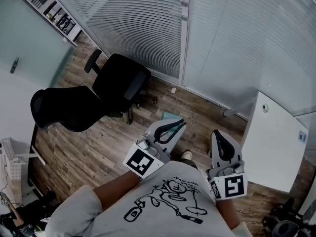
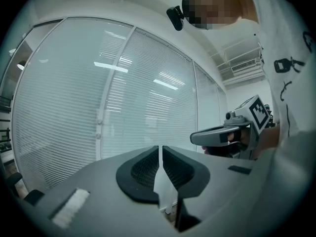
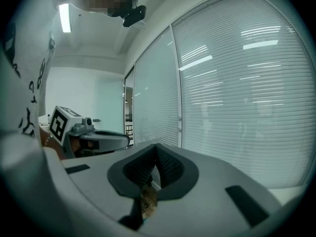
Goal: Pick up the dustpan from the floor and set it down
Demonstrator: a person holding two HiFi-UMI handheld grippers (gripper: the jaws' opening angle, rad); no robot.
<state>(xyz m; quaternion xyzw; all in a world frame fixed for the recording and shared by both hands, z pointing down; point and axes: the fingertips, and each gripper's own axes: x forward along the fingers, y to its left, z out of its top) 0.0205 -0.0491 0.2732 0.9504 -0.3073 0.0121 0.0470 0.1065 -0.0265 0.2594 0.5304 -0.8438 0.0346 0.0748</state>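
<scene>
As the person stands on the wood floor (image 1: 89,152), left gripper (image 1: 180,123) is closed, holding nothing; right gripper (image 1: 217,133) likewise; black chair (image 1: 121,83) far left.

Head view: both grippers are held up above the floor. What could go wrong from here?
1. The left gripper and right gripper both have jaws together; unless one opens, it may only push the teal thing on the floor, likely the dustpan.
2. That thing is half hidden behind the left gripper, so a reach could miss.
3. The black office chair stands close and might get bumped.
</scene>
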